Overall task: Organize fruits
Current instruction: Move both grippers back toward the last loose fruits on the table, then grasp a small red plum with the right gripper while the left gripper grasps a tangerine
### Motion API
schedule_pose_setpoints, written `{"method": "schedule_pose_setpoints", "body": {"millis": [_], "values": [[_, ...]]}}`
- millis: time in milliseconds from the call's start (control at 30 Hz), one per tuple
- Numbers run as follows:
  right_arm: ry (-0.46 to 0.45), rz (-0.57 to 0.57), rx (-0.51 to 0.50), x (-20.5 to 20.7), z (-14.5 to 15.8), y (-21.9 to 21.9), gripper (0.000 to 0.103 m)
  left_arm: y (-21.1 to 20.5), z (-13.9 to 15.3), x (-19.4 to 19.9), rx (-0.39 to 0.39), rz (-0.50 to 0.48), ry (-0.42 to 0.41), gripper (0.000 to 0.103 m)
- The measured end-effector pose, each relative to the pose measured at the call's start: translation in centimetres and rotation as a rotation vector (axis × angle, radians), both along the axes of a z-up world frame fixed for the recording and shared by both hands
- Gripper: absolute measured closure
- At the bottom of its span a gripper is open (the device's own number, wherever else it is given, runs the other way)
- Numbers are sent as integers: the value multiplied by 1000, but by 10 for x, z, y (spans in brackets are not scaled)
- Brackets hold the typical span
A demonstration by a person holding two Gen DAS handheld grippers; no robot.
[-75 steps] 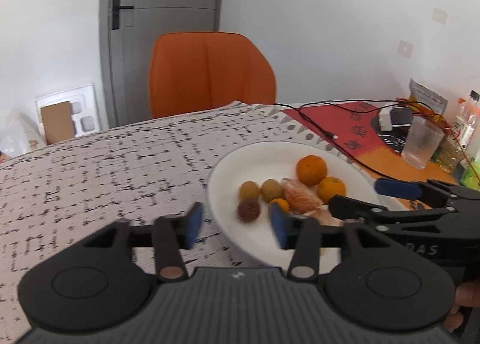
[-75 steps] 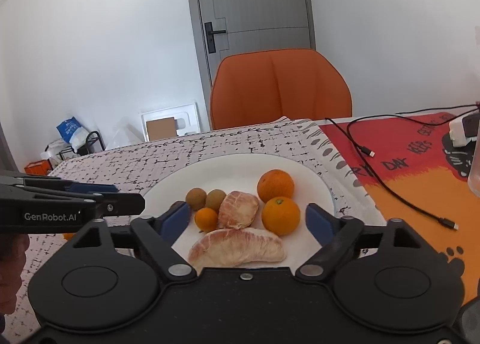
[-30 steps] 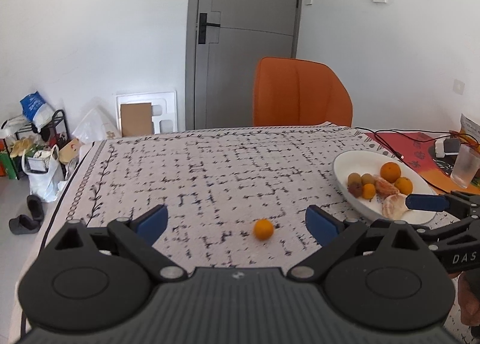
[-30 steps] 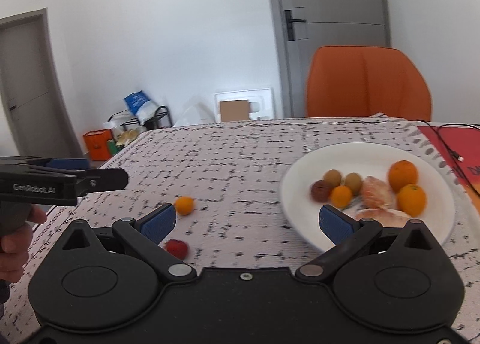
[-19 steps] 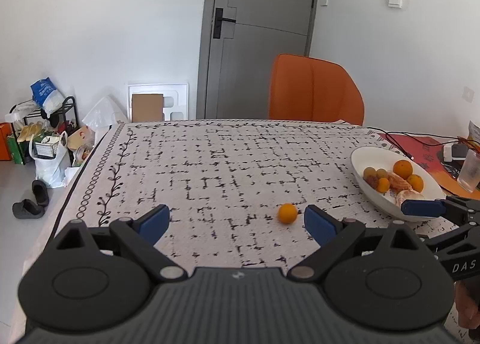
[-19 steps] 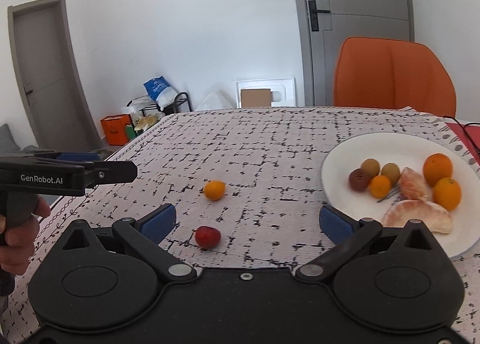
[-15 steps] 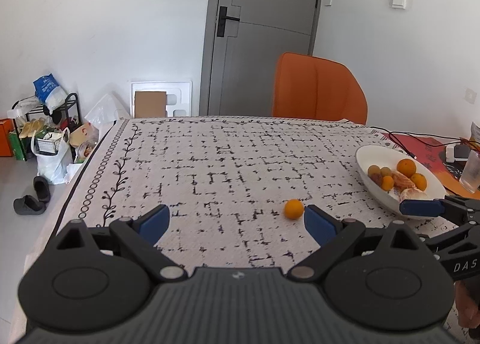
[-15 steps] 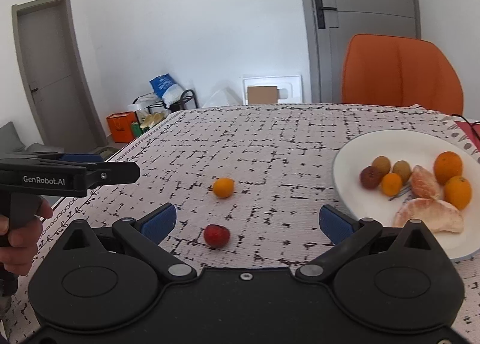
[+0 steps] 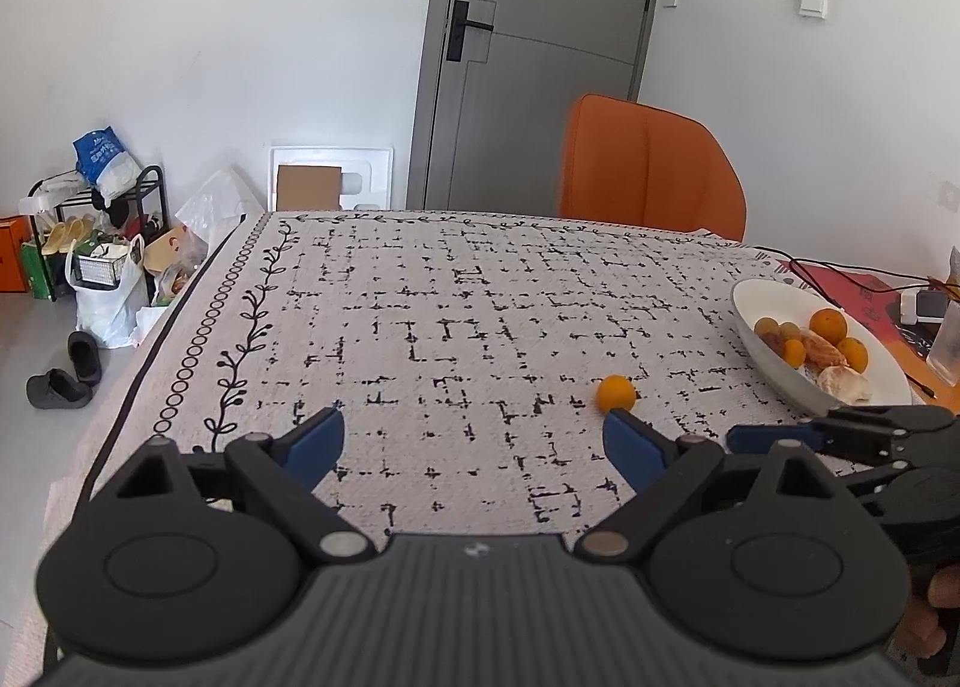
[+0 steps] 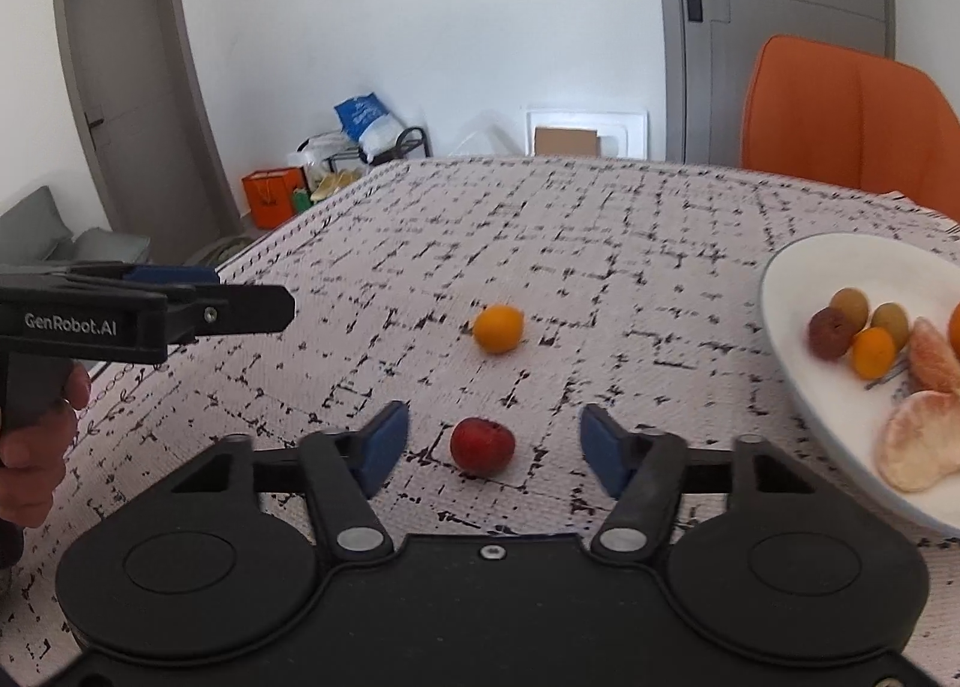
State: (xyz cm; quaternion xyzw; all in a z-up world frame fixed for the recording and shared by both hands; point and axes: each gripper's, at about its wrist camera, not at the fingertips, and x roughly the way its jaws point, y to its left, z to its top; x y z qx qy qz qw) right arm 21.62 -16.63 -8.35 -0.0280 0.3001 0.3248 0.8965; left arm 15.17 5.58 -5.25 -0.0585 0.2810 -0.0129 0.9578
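Note:
A small red fruit [image 10: 482, 445] lies on the patterned tablecloth between the open fingers of my right gripper [image 10: 493, 449]. A small orange fruit [image 10: 498, 328] lies farther on; in the left wrist view it [image 9: 615, 392] sits just beyond the right fingertip [image 9: 627, 443] of my open, empty left gripper [image 9: 474, 441]. A white plate [image 10: 786, 327] at the right holds several oranges, small brown fruits and peeled citrus segments; it also shows in the left wrist view [image 9: 774, 363]. The left gripper [image 10: 180, 297] appears at the left of the right wrist view.
An orange chair [image 9: 648, 177] stands behind the table [image 9: 420, 291]. Cables, a plastic cup [image 9: 947, 345] and a red mat lie at the far right. Bags, a rack and slippers sit on the floor at the left.
Both grippers have drawn back from the plate and swung left. The right gripper has come down around the red fruit and its fingers have narrowed. The left gripper stays open.

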Motion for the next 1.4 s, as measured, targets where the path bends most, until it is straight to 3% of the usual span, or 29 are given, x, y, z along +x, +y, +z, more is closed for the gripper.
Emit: {"method": "schedule_pose_setpoints", "body": {"millis": [167,200,867,1400], "values": [[1,11,-22,6,-6,8,79,0,-3,3,-2,-2,9,11],[-4,14,-30,7,-6,10,81,0,-4,4,-1,-4,12,11],[-27,-57,35,11,13,-26,81,-34,-5,33,19,-73,22,19],[-51,-123,79,23,23,-54,81,-58,-14,63,30,-120,53,36]]}}
